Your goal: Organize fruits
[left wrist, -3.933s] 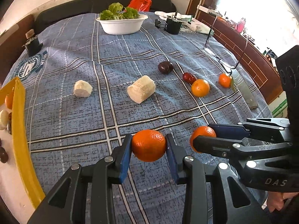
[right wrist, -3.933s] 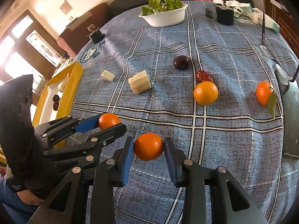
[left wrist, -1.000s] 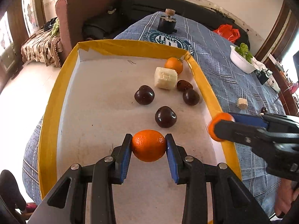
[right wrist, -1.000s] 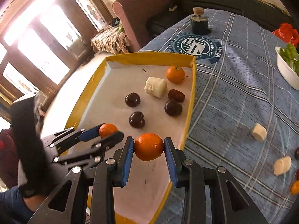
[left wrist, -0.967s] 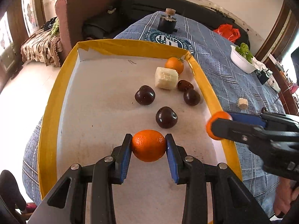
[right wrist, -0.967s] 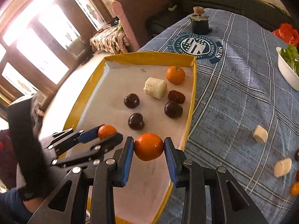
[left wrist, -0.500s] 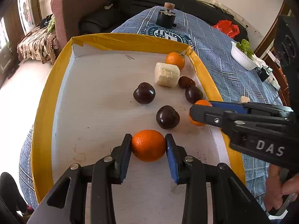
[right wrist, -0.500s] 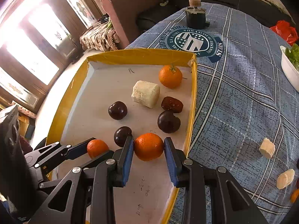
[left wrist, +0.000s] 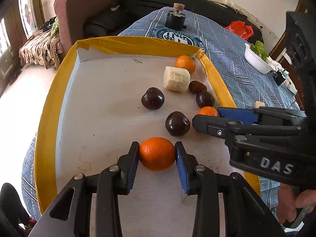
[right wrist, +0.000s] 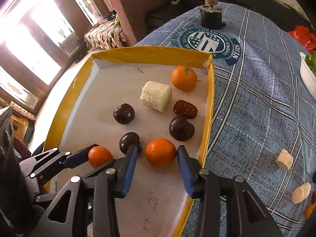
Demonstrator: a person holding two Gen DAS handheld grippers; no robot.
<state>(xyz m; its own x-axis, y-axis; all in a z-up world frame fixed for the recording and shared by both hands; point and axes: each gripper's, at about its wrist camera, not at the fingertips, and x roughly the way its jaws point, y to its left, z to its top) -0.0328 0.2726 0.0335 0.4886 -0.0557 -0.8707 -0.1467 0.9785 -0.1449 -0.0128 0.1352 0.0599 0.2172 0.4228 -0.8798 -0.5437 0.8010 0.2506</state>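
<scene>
A yellow-rimmed tray holds a stemmed orange, a pale banana chunk, a wrinkled date and three dark plums. My left gripper still touches an orange resting on the tray floor. My right gripper is open around a second orange that lies on the tray, with gaps on both sides. The left gripper also shows in the right wrist view.
The tray lies on a blue plaid cloth. A white bowl of greens, a dark jar, banana pieces and a red bag are on the cloth. An armchair stands beyond the tray.
Both grippers came down onto the tray floor. The right gripper opened and let its orange rest on the tray. The left jaws eased slightly.
</scene>
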